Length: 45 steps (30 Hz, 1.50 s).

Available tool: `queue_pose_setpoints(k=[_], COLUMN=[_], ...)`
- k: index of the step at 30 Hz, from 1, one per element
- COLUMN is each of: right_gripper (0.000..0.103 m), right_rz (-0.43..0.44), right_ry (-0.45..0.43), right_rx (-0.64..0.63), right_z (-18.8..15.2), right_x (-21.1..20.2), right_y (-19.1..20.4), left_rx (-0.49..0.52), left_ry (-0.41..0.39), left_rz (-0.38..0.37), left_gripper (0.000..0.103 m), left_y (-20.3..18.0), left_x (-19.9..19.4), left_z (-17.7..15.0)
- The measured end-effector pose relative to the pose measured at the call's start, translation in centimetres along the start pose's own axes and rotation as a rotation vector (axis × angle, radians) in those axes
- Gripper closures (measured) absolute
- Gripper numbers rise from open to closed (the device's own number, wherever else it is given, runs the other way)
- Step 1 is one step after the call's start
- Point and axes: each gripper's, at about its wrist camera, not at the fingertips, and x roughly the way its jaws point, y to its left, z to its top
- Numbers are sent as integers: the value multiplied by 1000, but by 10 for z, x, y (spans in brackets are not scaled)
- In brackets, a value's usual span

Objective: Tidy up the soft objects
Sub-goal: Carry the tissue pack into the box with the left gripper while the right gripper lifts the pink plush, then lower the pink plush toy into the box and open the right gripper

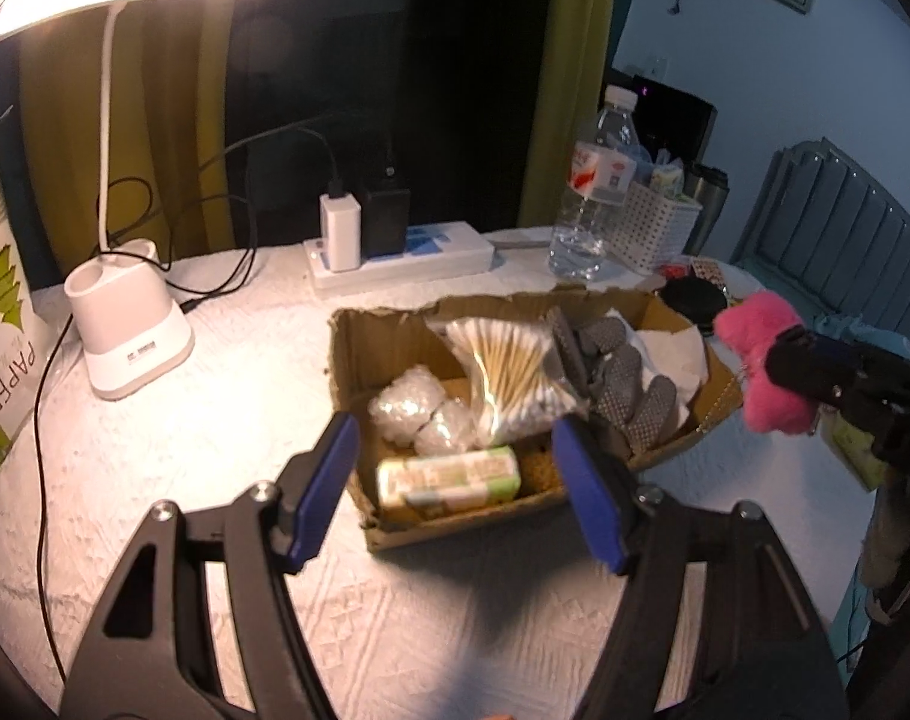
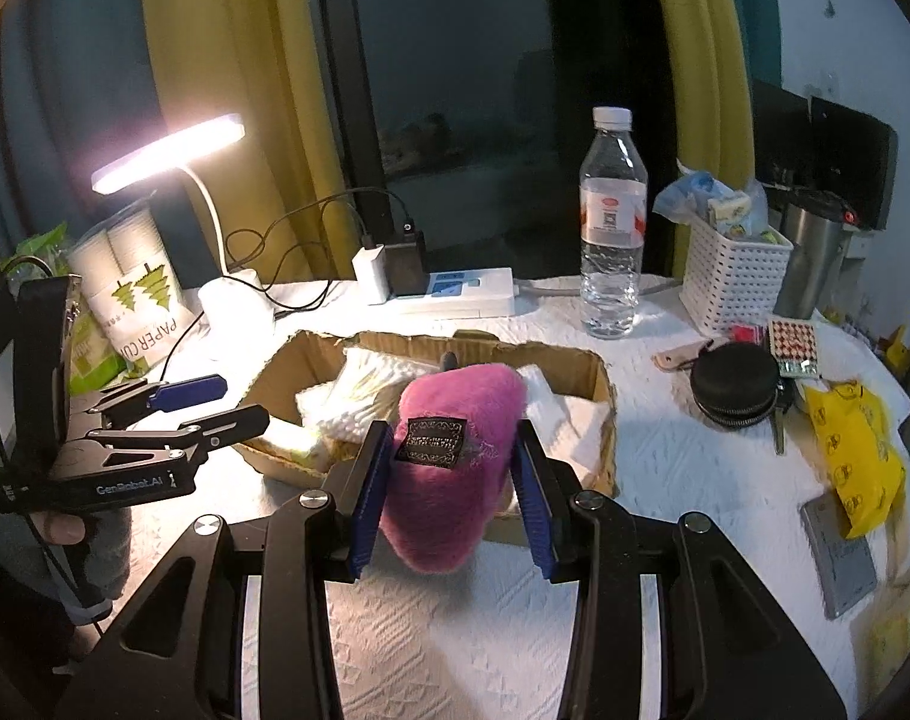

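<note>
My right gripper [image 2: 452, 486] is shut on a pink fluffy toy [image 2: 455, 456] with a black label, held just before the near edge of an open cardboard box [image 2: 599, 372]. In the left wrist view the toy [image 1: 761, 354] hangs at the box's right end. The box [image 1: 359, 348] holds a bag of cotton swabs [image 1: 503, 372], grey dotted gloves [image 1: 629, 384], white tissue [image 1: 671, 354], bubble wrap bundles [image 1: 419, 414] and a green tissue pack [image 1: 449, 477]. My left gripper [image 1: 455, 480] is open and empty over the box's near side; it also shows in the right wrist view [image 2: 215, 402].
A lit desk lamp [image 1: 128, 330] stands left. A power strip with chargers [image 1: 395, 252], a water bottle [image 2: 611, 228], a white basket [image 2: 734, 270], a steel flask [image 2: 812, 258], a black round case [image 2: 734, 384] and a yellow bag [image 2: 851, 450] sit around the box. Cables trail left.
</note>
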Motion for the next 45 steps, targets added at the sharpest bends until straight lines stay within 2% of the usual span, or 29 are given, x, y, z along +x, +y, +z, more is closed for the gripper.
queue_pose_setpoints(k=[15, 23, 28, 34, 37, 45], right_gripper=[61, 61, 61, 59, 51, 50], right_rz=[18, 25, 26, 24, 15, 6], right_ry=[67, 157, 188, 182, 164, 124], right_rx=[-35, -38, -12, -11, -23, -15], right_z=[14, -1, -9, -13, -12, -13], right_x=[53, 91, 101, 96, 88, 61], right_y=[16, 23, 18, 18, 21, 20], left_rx=[-56, -73, -67, -59, -54, -22], left_ry=[-18, 6, 13, 7, 3, -23], left_rz=[-2, -2, 2, 15, 17, 18], left_gripper=[28, 28, 28, 28, 28, 28], left_y=[28, 34, 32, 29, 26, 11], left_x=[5, 14, 16, 13, 10, -11], left_z=[1, -2, -2, -2, -2, -1])
